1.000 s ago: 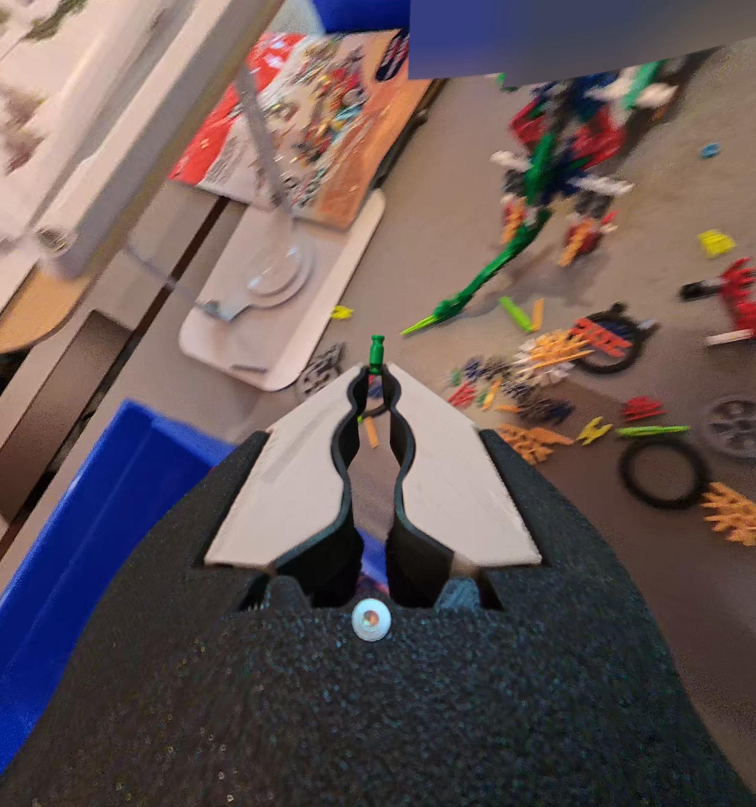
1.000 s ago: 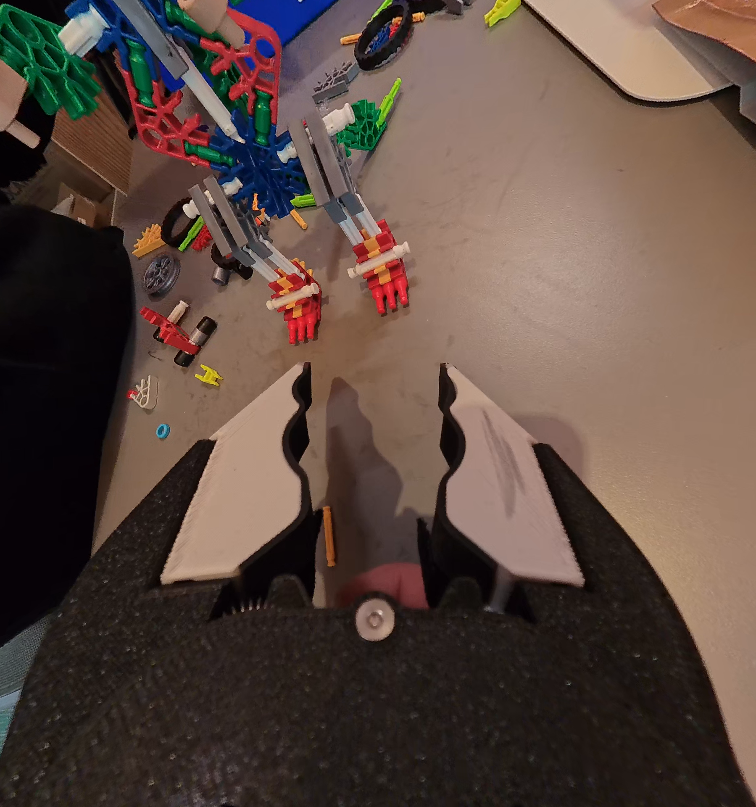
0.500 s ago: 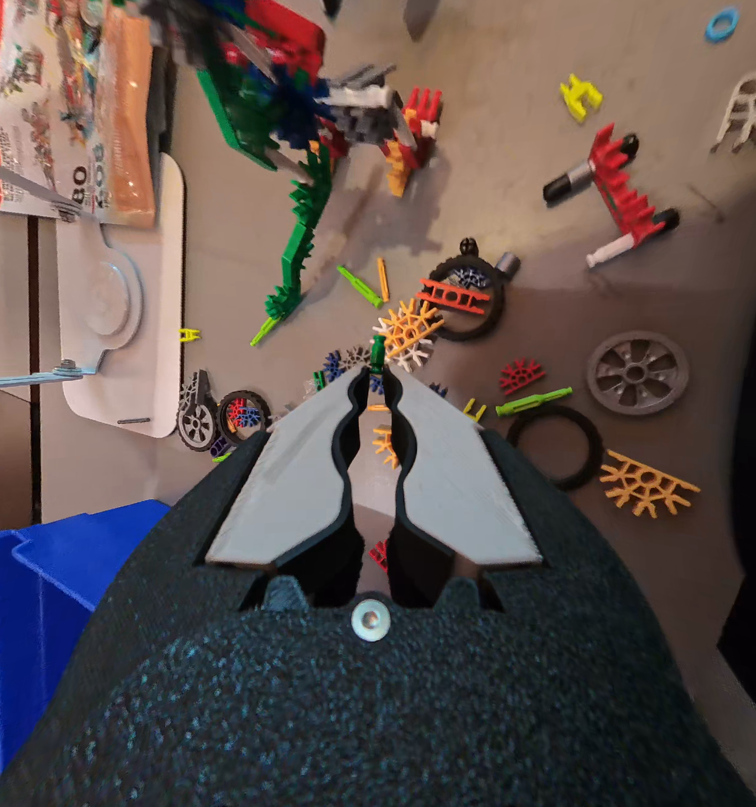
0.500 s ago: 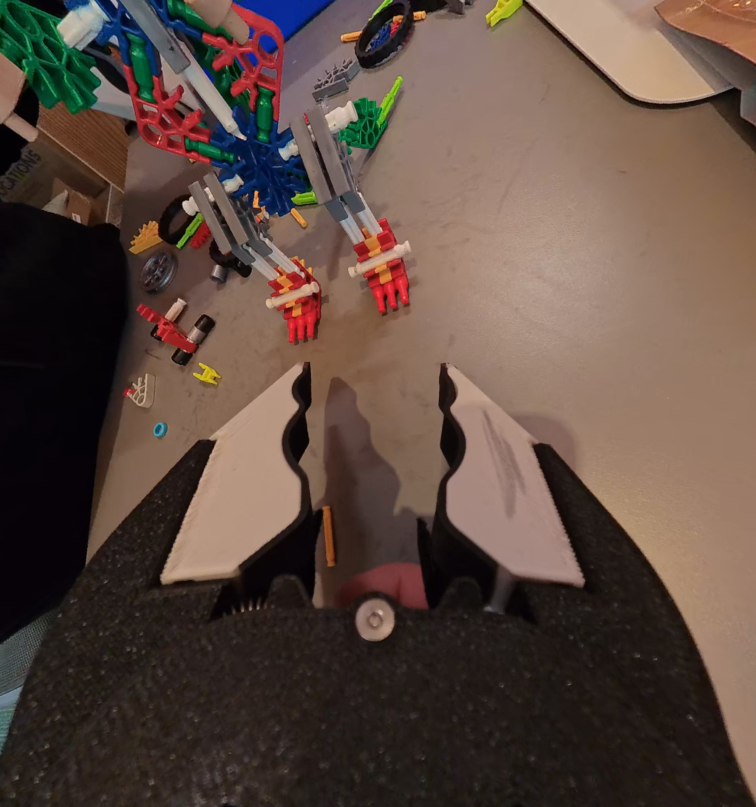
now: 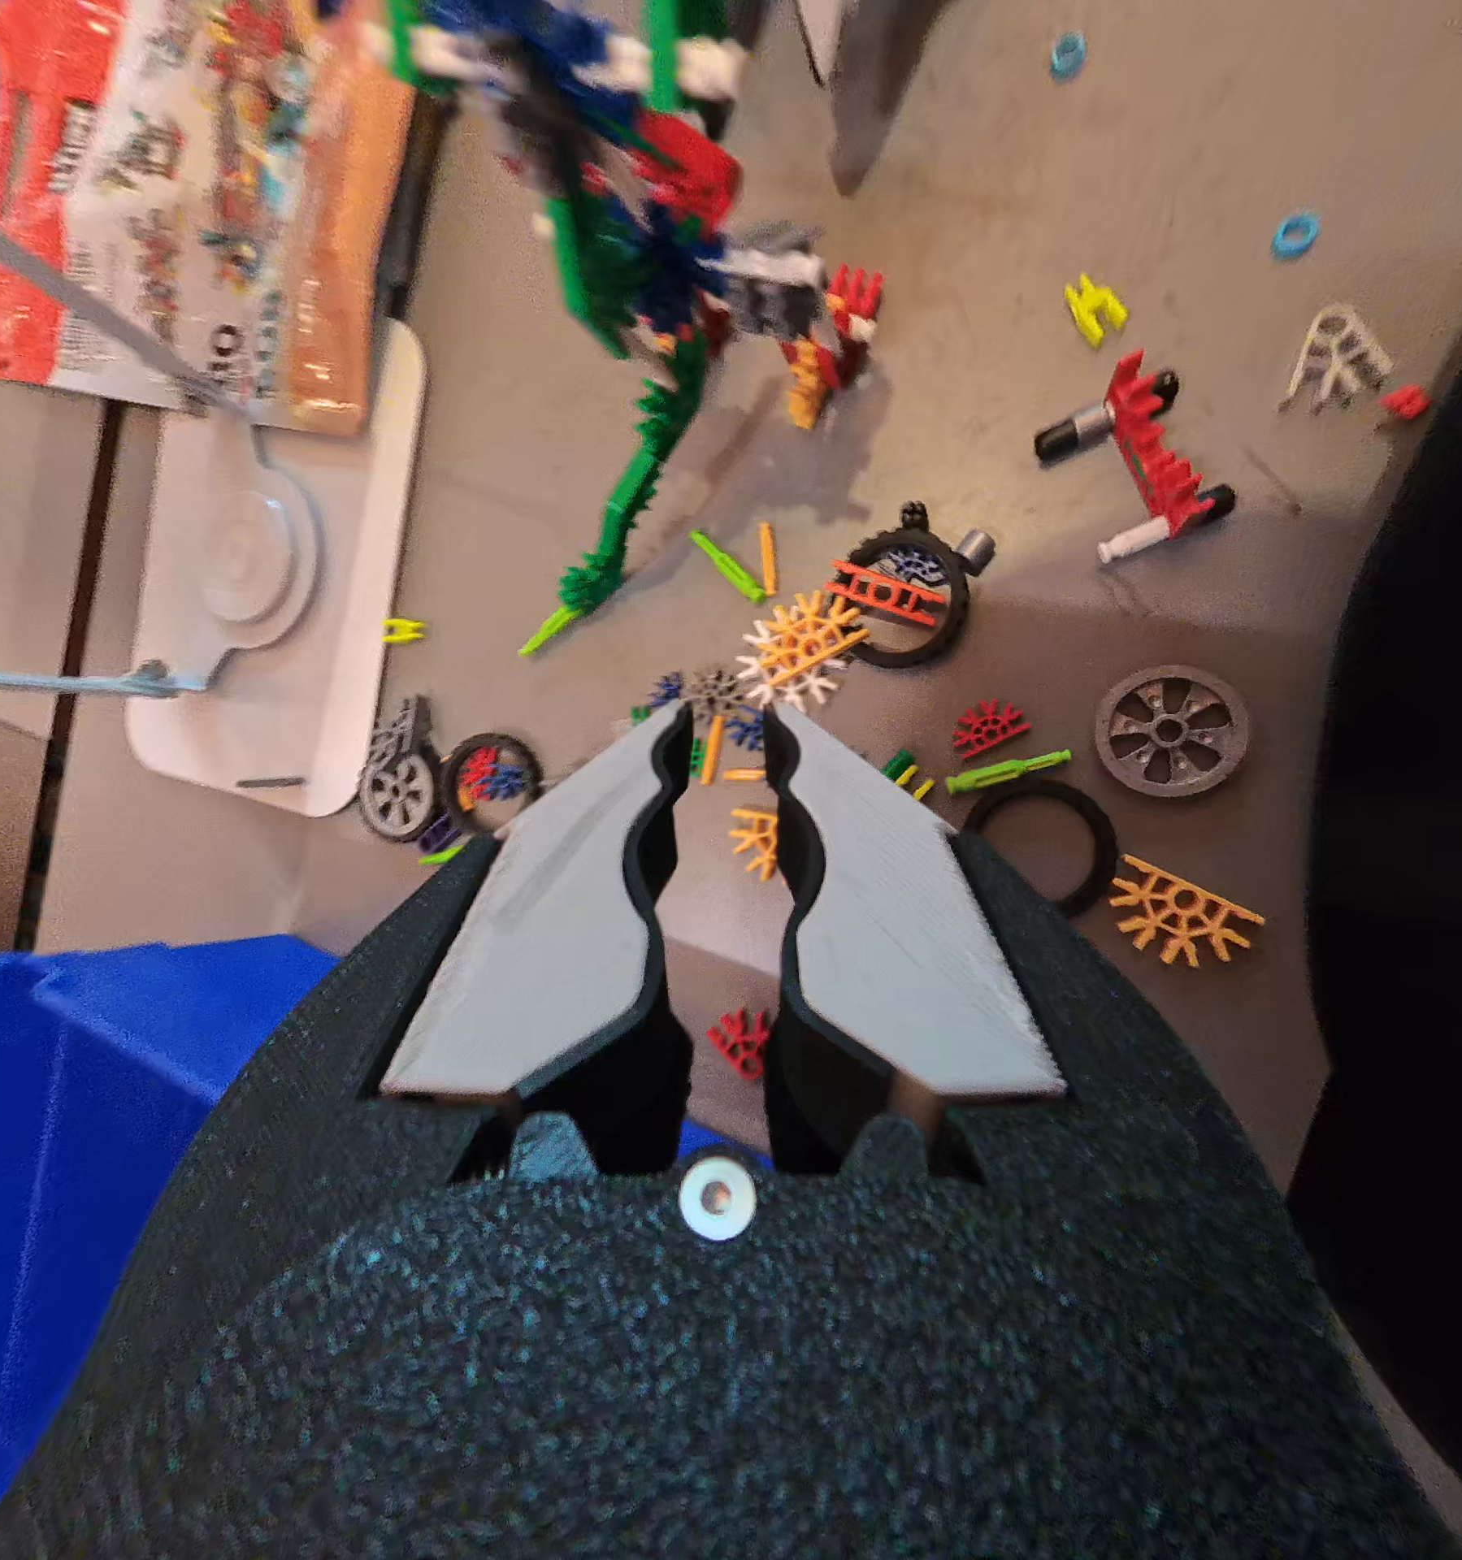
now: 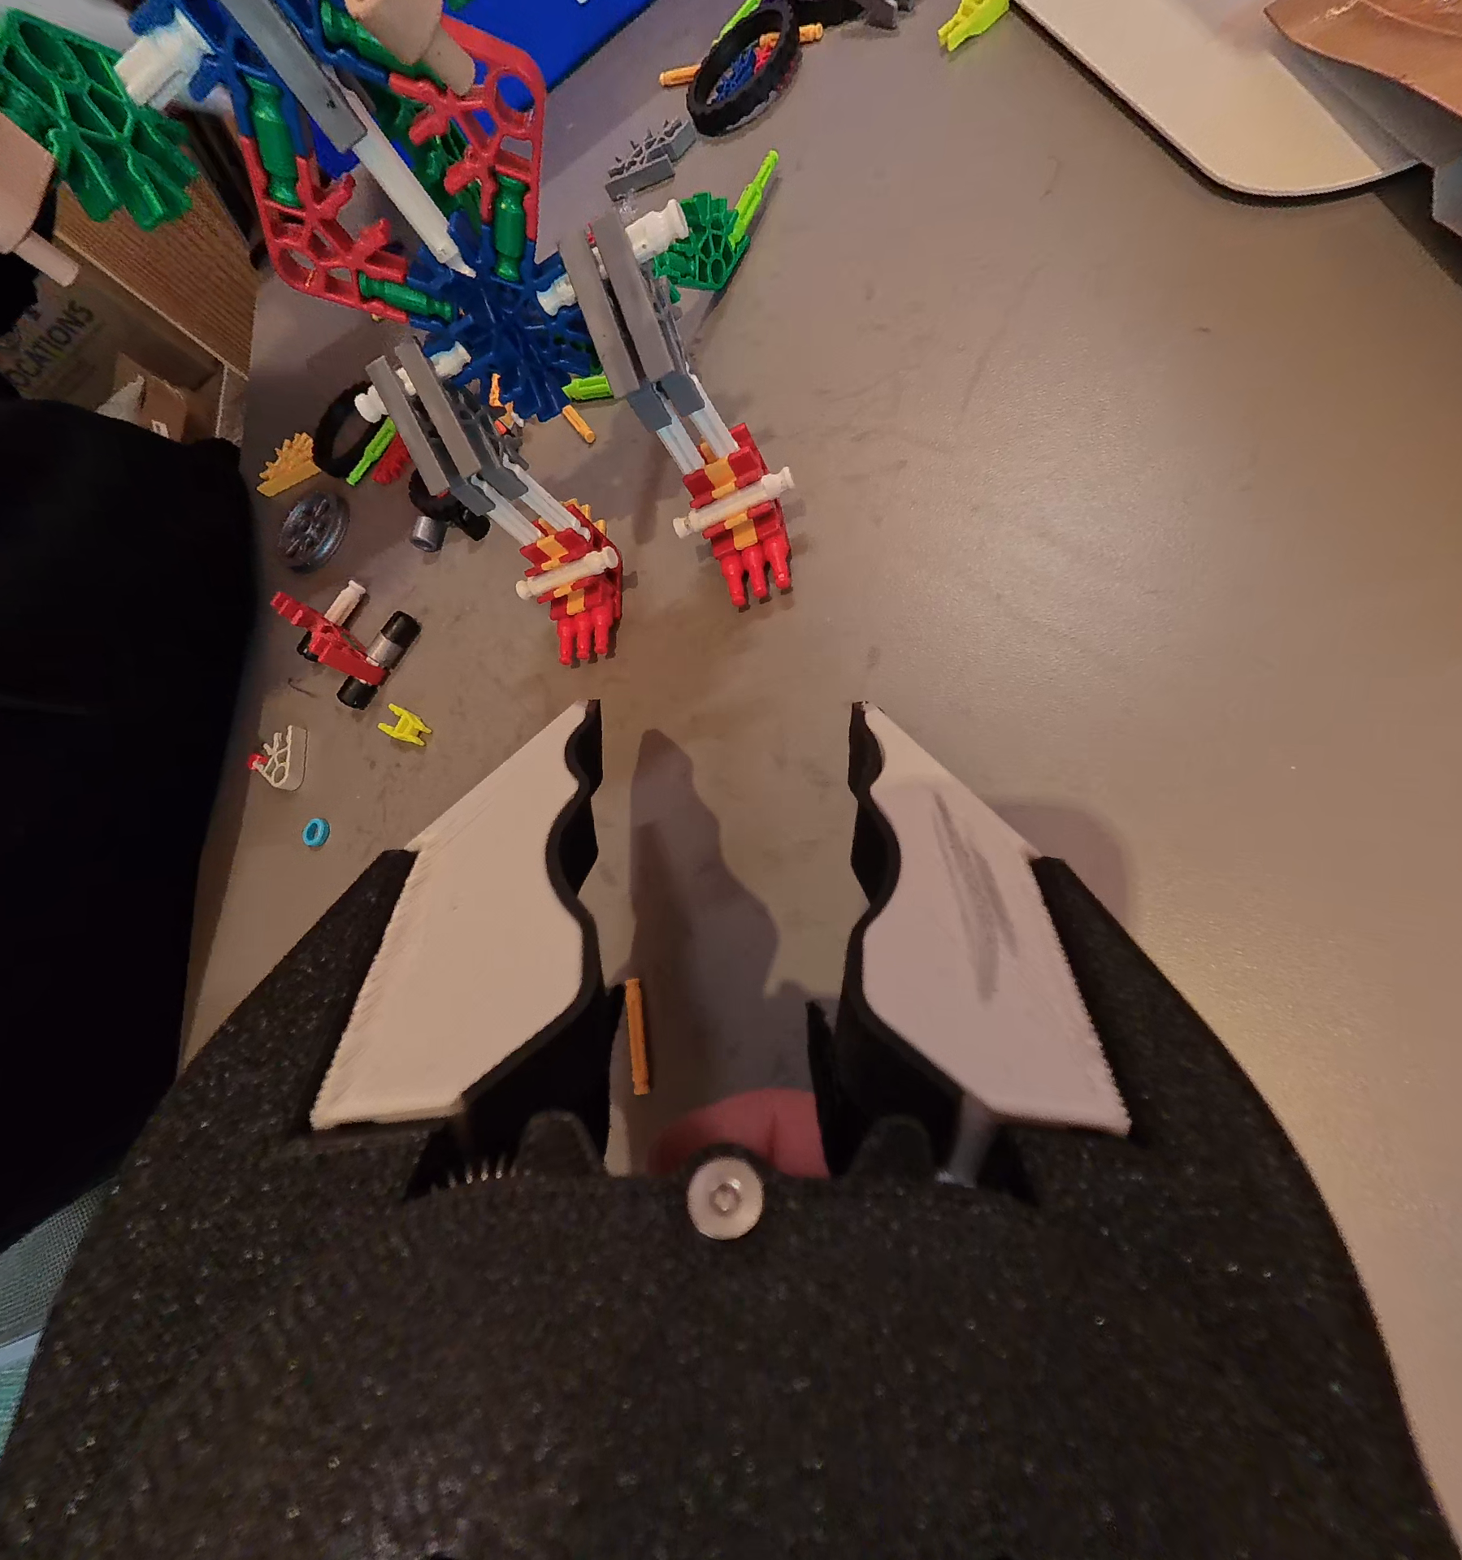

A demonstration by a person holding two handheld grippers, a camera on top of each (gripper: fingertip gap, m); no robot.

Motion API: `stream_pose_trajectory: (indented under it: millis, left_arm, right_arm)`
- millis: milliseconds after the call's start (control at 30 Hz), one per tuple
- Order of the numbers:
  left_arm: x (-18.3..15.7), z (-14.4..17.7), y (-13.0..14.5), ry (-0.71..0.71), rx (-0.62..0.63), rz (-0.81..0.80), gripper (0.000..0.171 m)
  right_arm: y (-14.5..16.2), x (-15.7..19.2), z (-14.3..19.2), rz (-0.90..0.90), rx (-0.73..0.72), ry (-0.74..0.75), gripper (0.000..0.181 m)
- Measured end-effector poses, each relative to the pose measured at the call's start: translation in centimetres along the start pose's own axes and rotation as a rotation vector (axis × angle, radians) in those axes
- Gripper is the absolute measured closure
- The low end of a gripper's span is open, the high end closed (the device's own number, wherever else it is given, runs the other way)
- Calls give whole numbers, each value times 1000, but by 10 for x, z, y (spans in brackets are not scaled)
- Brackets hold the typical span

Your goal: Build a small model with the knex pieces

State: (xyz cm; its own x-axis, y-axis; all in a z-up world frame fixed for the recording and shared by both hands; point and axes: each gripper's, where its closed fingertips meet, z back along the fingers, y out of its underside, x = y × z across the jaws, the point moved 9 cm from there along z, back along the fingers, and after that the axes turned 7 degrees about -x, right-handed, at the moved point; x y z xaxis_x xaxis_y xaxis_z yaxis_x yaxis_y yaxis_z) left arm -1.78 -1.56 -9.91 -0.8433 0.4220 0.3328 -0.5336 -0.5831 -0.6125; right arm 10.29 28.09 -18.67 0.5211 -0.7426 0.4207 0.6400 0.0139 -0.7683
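My left gripper [image 5: 725,717] is slightly open and empty, its tips just above a pile of loose construction-toy pieces: orange and white snowflake connectors [image 5: 799,646], a short orange rod [image 5: 713,747] and a grey connector [image 5: 714,690]. The colourful toy model [image 5: 651,245] stands blurred beyond. My right gripper [image 6: 725,705] is wide open and empty over the bare grey table [image 6: 1132,591], a short way before the model's two red feet [image 6: 584,591]. A small orange rod [image 6: 638,1047] lies on the table between the right fingers near their base.
A blue bin [image 5: 77,1140] sits at lower left, with a white stand base [image 5: 271,591] and a printed toy box [image 5: 178,194] beyond. A grey wheel [image 5: 1170,730], black tyres [image 5: 1040,844] and a red assembly [image 6: 339,646] lie scattered. Dark clothing [image 6: 77,760] borders the table. There is about 20 cm between the tips of the two grippers. Measured from the fingertips, the small orange rod [image 6: 638,1047] is 8 cm or so from the right gripper and 25 cm from the left. From the left gripper's tips to the grey connector [image 5: 714,690] is close to 9 cm.
My left gripper has opened, and the green rod it held at its tips is gone from between them. It has swung over the pile of pieces. The right gripper has barely moved.
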Motion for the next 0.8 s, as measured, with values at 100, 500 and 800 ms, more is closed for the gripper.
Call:
stream_pose_trajectory:
  millis: [100, 500, 800]
  left_arm:
    - [30, 35, 5, -115, -10, 34, 157]
    - [133, 77, 148, -294, 557, 94, 149]
    - [153, 56, 186, -119, 711, 159, 128]
  right_arm:
    - [0, 0, 0, 0, 0, 0, 123]
    - [0, 0, 0, -5, -1, -3, 123]
    - [0, -1, 0, -9, -2, -5, 123]
